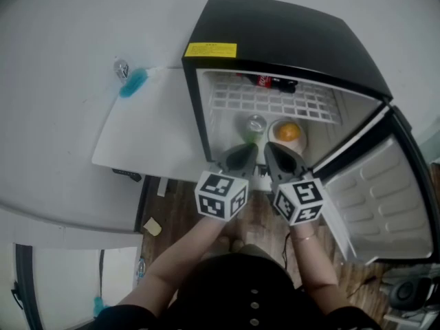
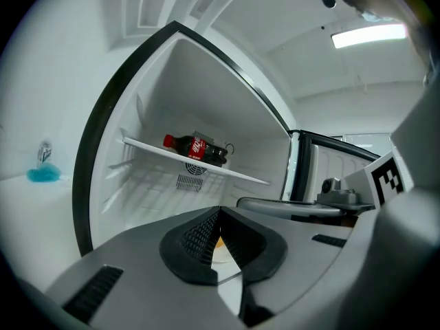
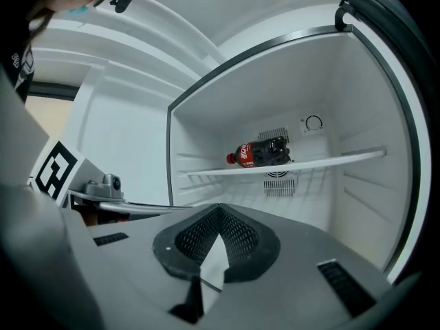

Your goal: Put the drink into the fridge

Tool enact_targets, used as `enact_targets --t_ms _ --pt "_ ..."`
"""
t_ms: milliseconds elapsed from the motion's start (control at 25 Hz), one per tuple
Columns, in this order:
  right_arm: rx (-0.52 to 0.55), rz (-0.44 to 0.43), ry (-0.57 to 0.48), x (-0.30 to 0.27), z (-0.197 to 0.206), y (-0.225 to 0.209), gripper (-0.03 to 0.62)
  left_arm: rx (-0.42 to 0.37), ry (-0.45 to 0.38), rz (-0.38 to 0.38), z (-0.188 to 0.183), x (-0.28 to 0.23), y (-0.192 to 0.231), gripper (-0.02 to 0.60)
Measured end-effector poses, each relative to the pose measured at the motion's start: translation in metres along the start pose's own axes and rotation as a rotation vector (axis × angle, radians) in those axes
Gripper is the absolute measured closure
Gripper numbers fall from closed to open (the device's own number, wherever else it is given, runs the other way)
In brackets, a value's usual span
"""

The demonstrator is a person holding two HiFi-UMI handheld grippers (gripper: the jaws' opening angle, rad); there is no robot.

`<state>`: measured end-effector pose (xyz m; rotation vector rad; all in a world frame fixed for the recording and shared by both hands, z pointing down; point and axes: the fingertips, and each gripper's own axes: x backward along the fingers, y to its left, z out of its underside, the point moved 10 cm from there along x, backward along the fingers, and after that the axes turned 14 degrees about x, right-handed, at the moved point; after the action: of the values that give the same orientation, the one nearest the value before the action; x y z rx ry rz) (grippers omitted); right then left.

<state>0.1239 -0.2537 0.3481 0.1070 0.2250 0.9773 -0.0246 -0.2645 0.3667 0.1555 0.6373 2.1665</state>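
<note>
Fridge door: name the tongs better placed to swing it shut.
Probably right. The right tongs, shut and empty, sit nearer the open white-lined fridge door; the left tongs lie beyond them, farther away.

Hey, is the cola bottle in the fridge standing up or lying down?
Lying down: the cola bottle rests on its side on the upper shelf, red cap pointing sideways.

Not much you can actually read here; the yellow sticker on the fridge top edge, around 12 o'clock in the head view, has dark print too small to make out; the cola bottle has a red label with white lettering, unreadable; the left marker cube and right marker cube show only black-and-white square patterns, no letters.
</note>
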Motion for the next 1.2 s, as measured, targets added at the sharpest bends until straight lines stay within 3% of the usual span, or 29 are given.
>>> enact_targets --t_ms 480,1200 --pt "-0.06 0.012 0.0 0.013 0.01 0.008 0.585 -0.067 0.016 -0.004 0.002 0.016 0.003 0.575" --pt "-0.102 0.041 0.014 0.018 0.018 0.015 0.585 -0.065 0.063 -0.005 0.017 0.017 -0.002 0.575"
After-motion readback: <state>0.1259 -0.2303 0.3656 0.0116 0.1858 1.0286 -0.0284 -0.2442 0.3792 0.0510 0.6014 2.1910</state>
